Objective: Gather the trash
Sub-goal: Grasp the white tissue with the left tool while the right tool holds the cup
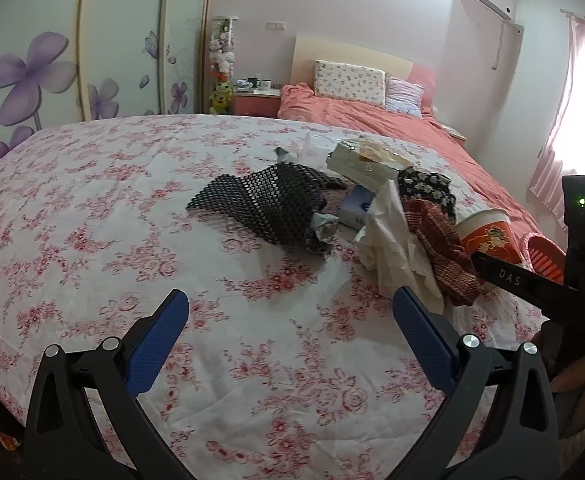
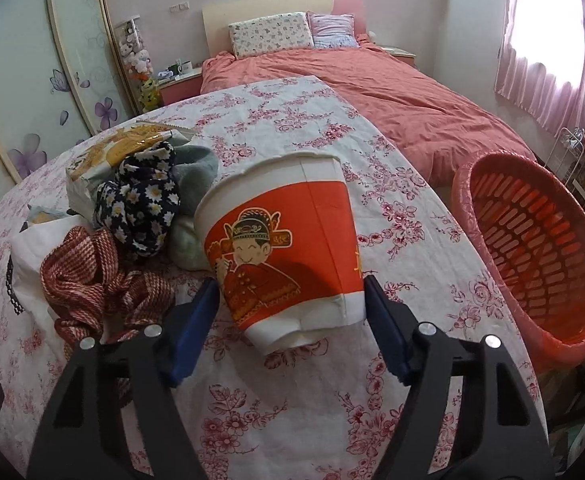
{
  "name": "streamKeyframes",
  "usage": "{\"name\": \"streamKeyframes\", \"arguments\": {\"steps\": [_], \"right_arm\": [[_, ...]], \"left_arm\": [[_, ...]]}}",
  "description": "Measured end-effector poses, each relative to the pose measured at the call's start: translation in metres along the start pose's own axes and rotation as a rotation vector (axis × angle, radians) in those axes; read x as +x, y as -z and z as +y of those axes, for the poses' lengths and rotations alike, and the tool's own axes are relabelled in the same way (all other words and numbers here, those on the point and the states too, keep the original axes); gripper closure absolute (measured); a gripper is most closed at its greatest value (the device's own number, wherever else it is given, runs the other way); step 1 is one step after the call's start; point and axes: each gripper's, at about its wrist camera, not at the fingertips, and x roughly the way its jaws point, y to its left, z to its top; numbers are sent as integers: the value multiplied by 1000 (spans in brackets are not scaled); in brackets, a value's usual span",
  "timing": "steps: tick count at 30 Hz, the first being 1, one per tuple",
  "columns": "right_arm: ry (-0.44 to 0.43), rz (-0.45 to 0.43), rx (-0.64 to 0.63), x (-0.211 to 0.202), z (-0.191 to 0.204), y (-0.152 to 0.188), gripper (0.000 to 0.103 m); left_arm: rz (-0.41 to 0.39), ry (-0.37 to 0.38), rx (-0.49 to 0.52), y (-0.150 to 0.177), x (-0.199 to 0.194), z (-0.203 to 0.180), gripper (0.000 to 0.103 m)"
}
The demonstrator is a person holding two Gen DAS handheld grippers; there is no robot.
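Observation:
A red and white paper noodle cup (image 2: pixel 284 248) with a cartoon figure sits between the blue pads of my right gripper (image 2: pixel 290 292), whose jaws close on its lower sides; it also shows in the left wrist view (image 1: pixel 488 236). My left gripper (image 1: pixel 292 312) is open and empty above the floral cloth. A pile lies ahead of it: black mesh mat (image 1: pixel 260 200), crumpled white paper (image 1: pixel 396 248), snack bag (image 1: pixel 364 160), red woven cloth (image 2: pixel 92 280), daisy-print cloth (image 2: pixel 140 200). A red slotted basket (image 2: pixel 532 248) stands at the right.
The floral tablecloth (image 1: pixel 92 240) covers the table. Behind it is a bed (image 2: pixel 392 92) with a salmon duvet and pillows, a nightstand (image 1: pixel 256 104), wardrobe doors with purple flowers (image 1: pixel 32 72) and pink curtains (image 2: pixel 544 52).

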Motion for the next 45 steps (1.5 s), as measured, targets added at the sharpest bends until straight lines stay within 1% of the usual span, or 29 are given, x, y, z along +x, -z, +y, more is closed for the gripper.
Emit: {"name": "streamKeyframes", "arguments": {"steps": [6,9,14,19,21,23,24,26,27,29,32,38,45], "right_arm": [[0,-27,-8,-11,-8,7,33],[6,-34,6,-17,-18,11,33],[12,-41,30,-25,-34,17,33],[10,-40,34,-29,-40,22,33],[9,-39,33,-29,-42,24,33],[7,-38,33,-30,-43,25,33],[8,-39,31,-30,-43,26,33],[9,-40,28,-32,-44,27,33],[9,-41,27,-32,-44,28,33],[10,-43,27,-33,-45,29,33],[10,-46,29,-36,-47,30,33],[4,-66,34,-48,-49,31,33],[-8,-98,34,-66,-49,31,33]], "left_arm": [[9,51,16,-4,5,-12,5],[27,85,15,-6,12,-19,11],[61,138,14,-10,27,-32,26],[76,153,26,-16,41,-44,33],[93,160,25,-18,47,-48,39],[110,166,28,-18,54,-50,48],[118,168,26,-18,56,-51,51],[135,184,16,-18,62,-50,62],[140,194,9,-19,64,-50,64],[140,216,3,-19,65,-50,75],[121,227,15,-21,59,-52,83],[86,219,28,-27,44,-48,86],[16,206,37,-36,18,-42,87]]}}
